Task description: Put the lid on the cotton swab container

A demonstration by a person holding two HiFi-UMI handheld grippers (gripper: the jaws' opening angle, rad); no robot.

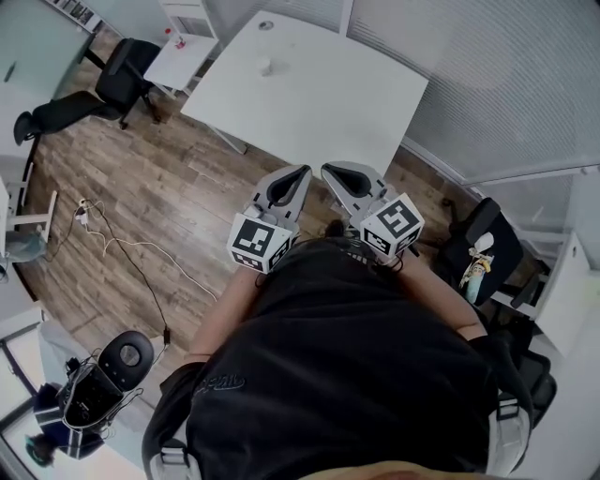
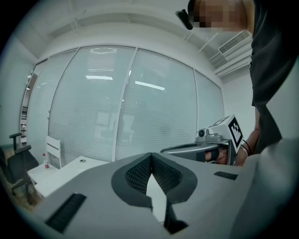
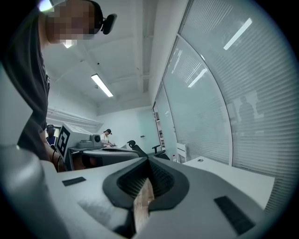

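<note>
Left gripper & right gripper: jaws pressed together, nothing in them. Swab container is a tiny pale tub on the white table. Small round lid sits apart from it, nr the far edge.

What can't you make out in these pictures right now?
- A small thing and a small disc on the white table: head view, too small to tell container from lid.
- Part of that table: both gripper views, hidden behind the shut left gripper and right gripper.
</note>
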